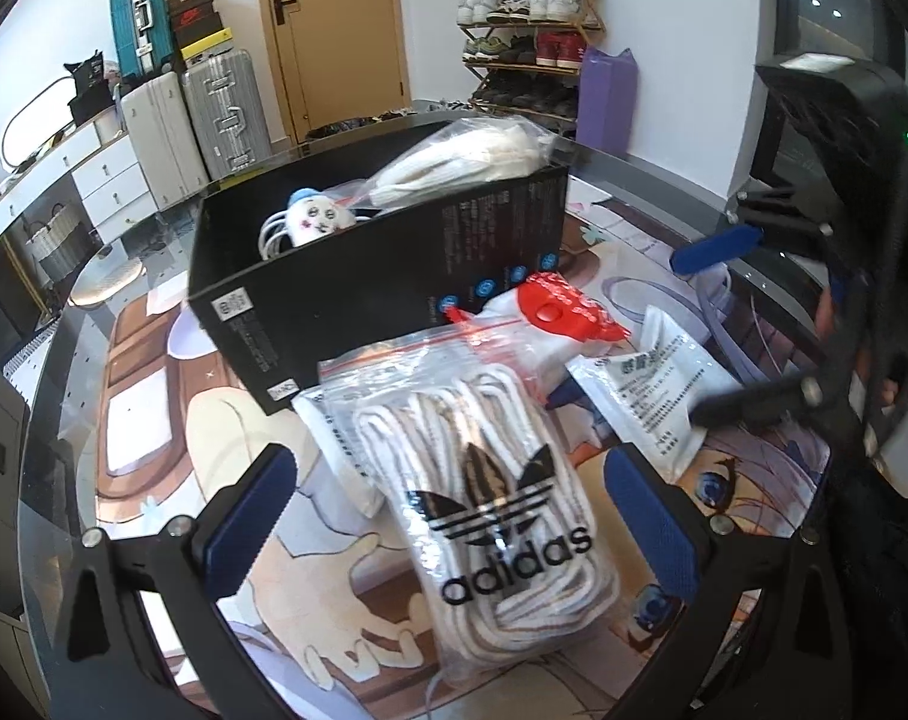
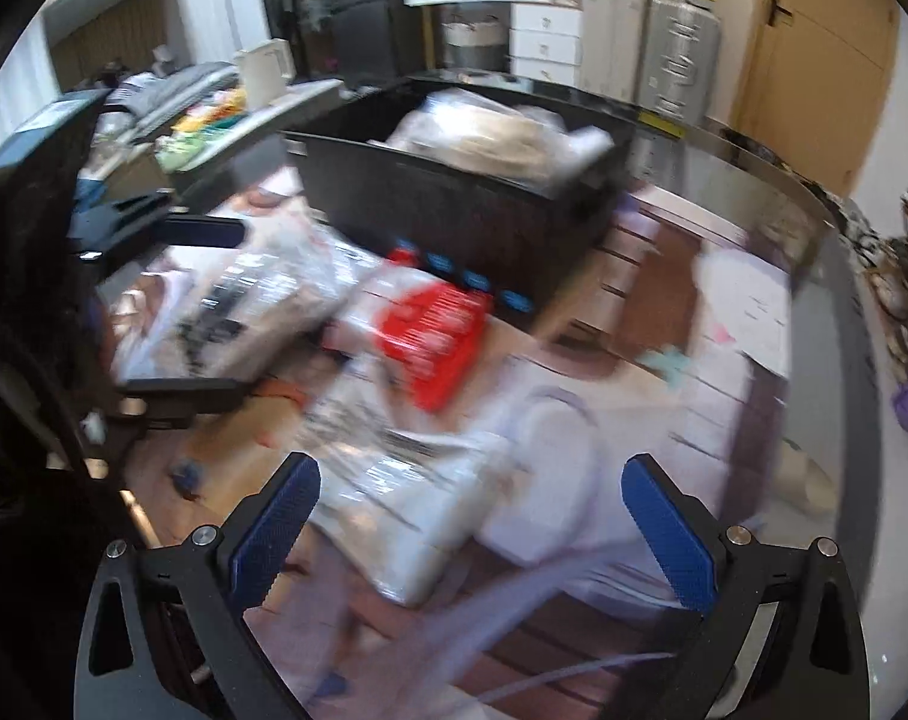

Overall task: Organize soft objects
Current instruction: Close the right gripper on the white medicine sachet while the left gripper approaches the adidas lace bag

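Note:
A clear adidas bag of white laces (image 1: 490, 504) lies on the table between the open fingers of my left gripper (image 1: 454, 516). Behind it lie a red-and-white packet (image 1: 550, 312) and a white printed pouch (image 1: 664, 384). A black box (image 1: 381, 276) holds a bagged white cloth (image 1: 460, 162) and a small doll (image 1: 315, 219). My right gripper (image 2: 472, 528) is open and empty above a white pouch (image 2: 417, 516); this view is blurred. The right gripper (image 1: 718, 324) also shows at right in the left wrist view, the left gripper (image 2: 189, 306) at left in the right.
The table (image 1: 153, 480) carries a cartoon-print mat under glass, with a dark rounded rim. Beyond it stand suitcases (image 1: 213, 114), a white drawer unit (image 1: 105, 174), a door and a shoe rack (image 1: 526, 30). A purple bag (image 1: 604, 102) stands by the rack.

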{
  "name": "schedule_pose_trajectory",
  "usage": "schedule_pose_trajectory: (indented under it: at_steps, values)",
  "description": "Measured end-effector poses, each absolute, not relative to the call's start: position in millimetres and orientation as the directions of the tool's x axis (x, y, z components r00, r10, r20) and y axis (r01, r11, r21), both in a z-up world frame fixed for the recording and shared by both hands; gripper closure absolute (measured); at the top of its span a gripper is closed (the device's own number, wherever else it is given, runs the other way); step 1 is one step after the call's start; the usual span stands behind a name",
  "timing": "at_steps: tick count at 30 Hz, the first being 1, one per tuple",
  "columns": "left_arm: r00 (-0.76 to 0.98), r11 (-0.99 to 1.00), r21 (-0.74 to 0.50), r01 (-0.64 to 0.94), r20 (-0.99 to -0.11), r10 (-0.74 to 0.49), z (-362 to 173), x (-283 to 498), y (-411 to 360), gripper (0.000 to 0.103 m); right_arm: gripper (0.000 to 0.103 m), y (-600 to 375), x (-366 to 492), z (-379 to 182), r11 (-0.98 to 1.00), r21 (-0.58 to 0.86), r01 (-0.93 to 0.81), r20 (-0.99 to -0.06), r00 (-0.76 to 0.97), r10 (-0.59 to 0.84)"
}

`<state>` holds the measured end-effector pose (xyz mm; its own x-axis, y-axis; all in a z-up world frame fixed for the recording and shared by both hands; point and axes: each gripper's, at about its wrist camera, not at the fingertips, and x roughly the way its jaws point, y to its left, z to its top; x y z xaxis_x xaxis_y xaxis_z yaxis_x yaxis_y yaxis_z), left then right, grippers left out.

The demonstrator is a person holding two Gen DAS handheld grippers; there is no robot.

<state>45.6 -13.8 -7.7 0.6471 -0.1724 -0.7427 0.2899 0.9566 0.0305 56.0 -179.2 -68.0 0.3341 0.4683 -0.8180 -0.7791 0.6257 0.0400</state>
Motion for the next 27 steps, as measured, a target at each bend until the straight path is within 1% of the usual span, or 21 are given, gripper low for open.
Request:
schedule_pose_trajectory:
  at_steps: [5, 13, 20, 27]
  values:
    - [0.645, 0.960, 0.016, 0.280, -0.744, -0.175, -8.3, 46.8, -3.9, 0.000, 0.001, -158.1, 45.3, -72.1, 0.604, 0.043, -0.796, -0.824, 0.314, 0.472]
    - [0.625, 0.957, 0.001, 0.289, -0.757, -0.188, -14.7, 48.6, 1.9, 0.000, 0.001, -141.8, 49.8, -86.6, 0.665, -0.008, -0.747, -0.851, 0.354, 0.388]
    - [0.615, 0.958, -0.022, 0.286, -0.763, -0.201, -16.4, 51.4, 4.2, 0.000, 0.001, -160.7, 50.8, -88.4, 0.646, -0.003, -0.763, -0.862, 0.330, 0.386]
    - [0.606, 0.956, -0.031, 0.291, -0.767, -0.209, -17.1, 54.4, 4.4, 0.000, 0.001, -176.8, 58.2, -89.3, 0.667, 0.000, -0.745, -0.855, 0.346, 0.386]
